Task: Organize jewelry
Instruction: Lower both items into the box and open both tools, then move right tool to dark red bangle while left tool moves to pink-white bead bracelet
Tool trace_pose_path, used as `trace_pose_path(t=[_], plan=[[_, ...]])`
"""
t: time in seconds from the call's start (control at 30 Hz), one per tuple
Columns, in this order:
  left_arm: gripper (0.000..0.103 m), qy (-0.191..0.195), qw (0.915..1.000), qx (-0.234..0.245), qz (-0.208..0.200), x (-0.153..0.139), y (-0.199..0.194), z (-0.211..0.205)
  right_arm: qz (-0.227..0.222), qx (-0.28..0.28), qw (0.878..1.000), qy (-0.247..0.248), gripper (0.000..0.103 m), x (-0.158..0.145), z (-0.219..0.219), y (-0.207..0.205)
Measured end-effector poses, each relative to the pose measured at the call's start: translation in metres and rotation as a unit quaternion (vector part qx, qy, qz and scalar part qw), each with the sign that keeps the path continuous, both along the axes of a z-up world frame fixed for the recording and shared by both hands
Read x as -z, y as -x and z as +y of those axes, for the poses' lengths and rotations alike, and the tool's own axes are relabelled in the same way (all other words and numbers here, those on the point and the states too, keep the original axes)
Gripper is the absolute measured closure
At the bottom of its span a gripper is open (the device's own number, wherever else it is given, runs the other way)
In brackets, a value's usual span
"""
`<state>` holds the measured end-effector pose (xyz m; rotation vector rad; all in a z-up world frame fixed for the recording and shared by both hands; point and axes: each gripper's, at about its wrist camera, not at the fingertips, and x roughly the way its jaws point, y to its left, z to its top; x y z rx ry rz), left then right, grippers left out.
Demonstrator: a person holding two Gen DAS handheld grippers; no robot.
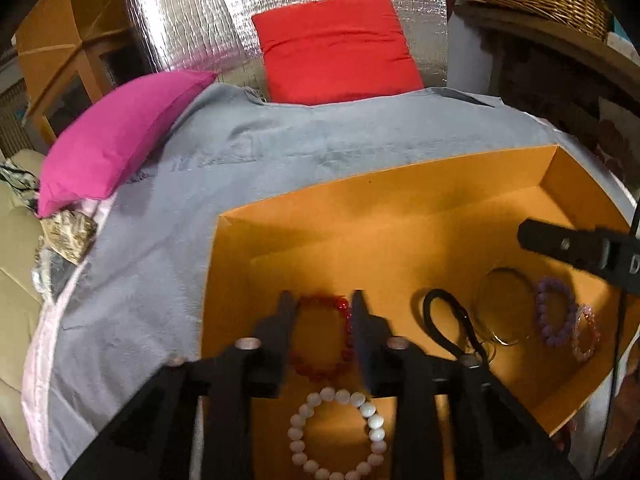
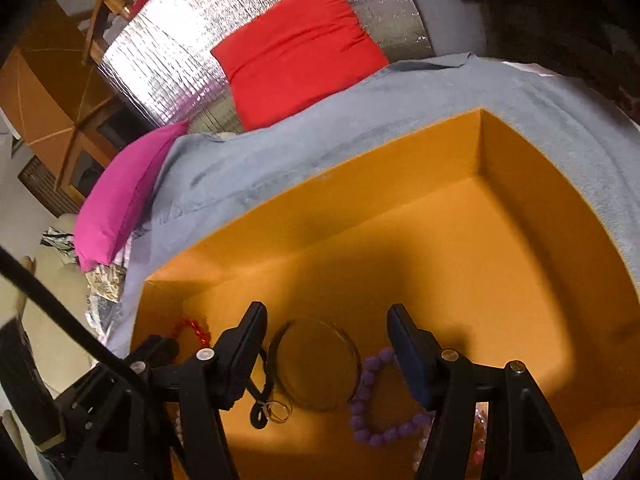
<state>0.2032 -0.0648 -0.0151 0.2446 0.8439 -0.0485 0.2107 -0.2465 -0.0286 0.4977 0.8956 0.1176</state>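
White bracelet [image 1: 337, 434]: nearest, on the orange box [image 1: 400, 200] floor.
Left gripper [image 1: 323, 308]: spread, straddling the red bracelet [image 1: 322, 338].
Right gripper [image 2: 326, 318]: spread above bangle [image 2: 316, 364], purple bracelet [image 2: 380, 404].
Far: grey cloth [image 1: 280, 148], red cushion [image 1: 336, 48].

Four bead bracelets [image 1: 323, 336], one bangle [image 1: 505, 306], one black cord [image 1: 452, 320], two cushions [image 1: 336, 48].
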Motion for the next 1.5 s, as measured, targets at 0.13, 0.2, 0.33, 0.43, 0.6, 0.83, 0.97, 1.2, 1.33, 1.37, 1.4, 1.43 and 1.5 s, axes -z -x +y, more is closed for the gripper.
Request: trace_pose_path(t=[0.13,0.2,0.33,0.43,0.6,0.83,0.97,1.2,1.33,1.37,1.4,1.43,1.5], plan=[[0.052,-0.015,0.9996,-0.004,-0.023,-0.013,0.015,-0.002,-0.019,0.0,1.0,0.004,0.037,-0.016,-0.004,0.014],[0.046,-0.013,0.9993,-0.004,-0.034,-0.021,0.026,-0.002,-0.029,0.004,1.0,0.002,0.037,-0.024,-0.008,0.02],[0.037,-0.018,0.9988,-0.005,-0.045,-0.029,0.044,-0.001,-0.048,0.013,0.999,-0.003,0.037,-0.041,-0.021,0.039],[0.037,-0.022,0.9985,-0.01,-0.049,-0.031,0.055,0.002,-0.061,0.025,0.998,0.001,0.037,-0.051,-0.034,0.057],[0.037,-0.004,0.9983,-0.03,-0.049,-0.036,0.08,0.011,-0.071,0.052,0.996,-0.001,0.037,-0.062,-0.062,0.095],[0.034,0.005,0.9975,-0.029,-0.065,-0.028,0.129,0.017,-0.053,0.068,0.996,-0.011,0.037,-0.048,-0.087,0.158],[0.033,0.022,0.9991,-0.023,-0.027,-0.009,0.147,0.026,-0.028,0.054,0.998,-0.017,0.037,-0.034,-0.086,0.18],[0.033,0.011,0.9985,-0.052,-0.013,0.0,0.138,0.045,0.012,-0.033,0.999,-0.01,0.061,-0.007,-0.04,0.17],[0.033,0.023,0.9976,-0.065,-0.003,0.004,0.132,0.053,0.032,-0.054,0.998,-0.014,0.065,0.006,-0.018,0.156],[0.033,0.022,0.9976,-0.065,0.0,0.005,0.13,0.053,0.034,-0.06,0.997,-0.018,0.065,0.007,-0.012,0.153],[0.033,0.022,0.9977,-0.064,0.001,0.006,0.13,0.053,0.039,-0.066,0.997,-0.021,0.065,0.008,-0.007,0.151],[0.033,0.022,0.9979,-0.062,0.001,0.007,0.13,0.051,0.043,-0.068,0.997,-0.017,0.065,0.011,-0.003,0.15],[0.033,0.021,0.9984,-0.053,0.002,0.008,0.131,0.046,0.059,-0.062,0.996,-0.003,0.065,0.018,0.002,0.147]])
